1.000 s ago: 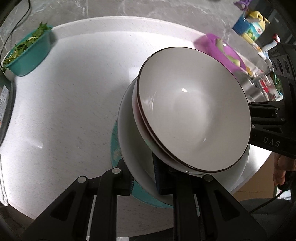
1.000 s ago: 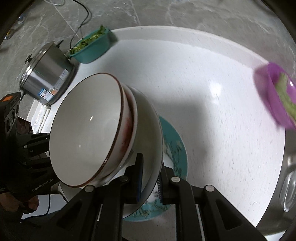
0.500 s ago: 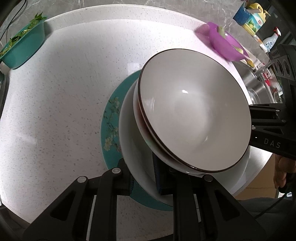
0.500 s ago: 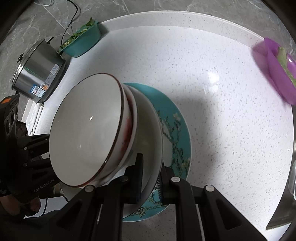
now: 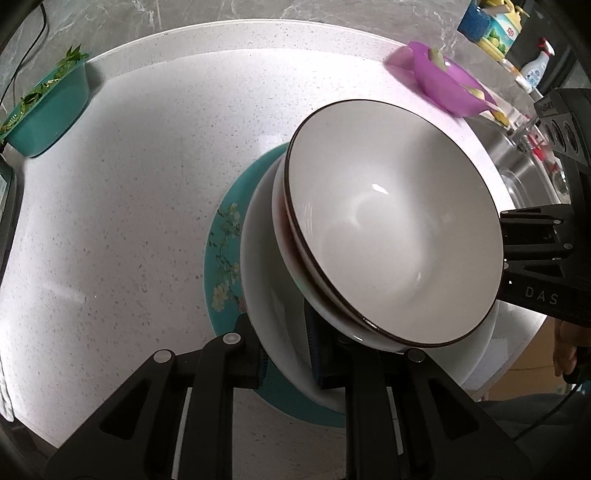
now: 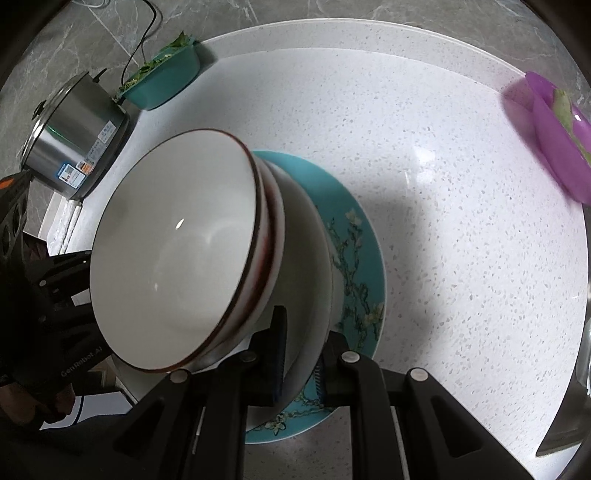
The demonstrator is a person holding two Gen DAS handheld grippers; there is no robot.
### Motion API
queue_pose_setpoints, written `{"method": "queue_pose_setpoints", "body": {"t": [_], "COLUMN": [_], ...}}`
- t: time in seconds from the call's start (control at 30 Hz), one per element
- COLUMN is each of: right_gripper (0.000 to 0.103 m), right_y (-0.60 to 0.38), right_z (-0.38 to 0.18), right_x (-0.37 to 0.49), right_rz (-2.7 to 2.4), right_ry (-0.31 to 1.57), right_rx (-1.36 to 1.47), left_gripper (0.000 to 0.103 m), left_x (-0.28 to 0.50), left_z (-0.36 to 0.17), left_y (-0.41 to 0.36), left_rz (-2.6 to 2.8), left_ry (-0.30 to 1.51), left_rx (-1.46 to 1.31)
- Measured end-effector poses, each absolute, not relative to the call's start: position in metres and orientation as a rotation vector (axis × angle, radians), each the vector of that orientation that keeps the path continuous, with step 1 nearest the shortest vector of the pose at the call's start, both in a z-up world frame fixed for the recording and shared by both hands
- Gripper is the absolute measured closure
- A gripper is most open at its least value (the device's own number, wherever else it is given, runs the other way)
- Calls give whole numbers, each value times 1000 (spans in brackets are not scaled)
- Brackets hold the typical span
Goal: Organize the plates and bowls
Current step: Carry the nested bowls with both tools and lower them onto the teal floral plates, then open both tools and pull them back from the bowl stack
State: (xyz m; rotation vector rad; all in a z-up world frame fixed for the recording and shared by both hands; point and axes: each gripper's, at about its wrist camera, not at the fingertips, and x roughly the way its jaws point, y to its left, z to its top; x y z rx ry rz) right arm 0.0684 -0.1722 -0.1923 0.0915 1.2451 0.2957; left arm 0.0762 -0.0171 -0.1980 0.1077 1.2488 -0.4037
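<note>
Left wrist view: the left gripper (image 5: pixel 286 347) clamps its jaws on the near rim of a white bowl (image 5: pixel 273 325); opposite, the right gripper (image 6: pixel 301 354) pinches that bowl's far rim. Two brown-rimmed bowls (image 5: pixel 391 240) nest inside. Beneath sits a teal floral plate (image 5: pixel 225 258) on the speckled counter (image 5: pixel 129 203).

right gripper (image 5: pixel 546 273) body, seen from the left wrist camera: "DAS" in pale letters
left gripper (image 6: pixel 55 332) body, seen from the right wrist camera: "GenRobot.AI" in pale letters
steel pot (image 6: pixel 74 136): stickers on its side, print too small to read
bottles (image 5: pixel 498 26) at the counter's far end: labels, not legible
</note>
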Motion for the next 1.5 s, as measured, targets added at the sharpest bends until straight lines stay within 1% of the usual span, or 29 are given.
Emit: {"method": "queue_pose_setpoints", "body": {"t": [0.13, 0.2, 0.23, 0.27, 0.3, 0.37, 0.4, 0.43, 0.47, 0.5, 0.57, 0.6, 0.7, 0.73, 0.87, 0.97, 1.3, 1.5], "right_gripper": [88, 86, 85, 78, 70, 61, 59, 57, 53, 40, 31, 19, 4, 1, 0, 0, 0, 0], "right_y": [-172, -171, -170, -171, -172, -176, -179, -181, -184, -186, -193, -196, -207, -208, -207, -206, -214, -207], "right_z": [-192, -191, -190, -189, -188, -186, -183, -180, -175, -171, -161, -156, -131, -124, -94, -85, -53, -35], "right_x": [67, 66, 65, 63, 62, 57, 54, 51, 46, 42, 33, 29, 16, 13, -1, -12, -54, -72], "right_rz": [285, 281, 276, 267, 257, 235, 230, 225, 217, 205, 171, 175, 169, 170, 192, 214, 137, 109], "right_ry": [1236, 1229, 1223, 1220, 1217, 1209, 1203, 1195, 1181, 1173, 1154, 1141, 1069, 1050, 961, 922, 853, 810], "right_rx": [96, 94, 91, 90, 92, 114, 130, 140, 153, 158, 168, 183, 207, 204, 175, 163, 170, 145], "left_gripper": [86, 82, 77, 70, 69, 63, 60, 37, 6, 0, 0, 0, 0, 0, 0, 0, 0, 0], "left_x": [74, 72, 71, 71, 70, 65, 63, 60, 57, 53, 46, 43, 34, 31, 10, -5, -45, -47], "left_z": [-197, -195, -195, -194, -192, -186, -181, -178, -174, -169, -155, -149, -131, -123, -93, -77, -27, -14], "left_y": [-16, -13, -12, -9, -4, 2, 5, 8, 14, 21, 35, 39, 48, 51, 47, 36, -18, -17], "left_rz": [-405, -403, -400, -394, -397, -407, -411, -405, -400, -400, -369, -335, -261, -241, -191, -162, -127, -7], "left_ry": [1244, 1237, 1235, 1237, 1234, 1223, 1214, 1212, 1208, 1203, 1173, 1160, 1110, 1084, 992, 960, 961, 1001], "left_rx": [99, 100, 103, 99, 87, 79, 75, 74, 67, 55, 32, 36, 29, 23, 22, 20, 19, 6]}}
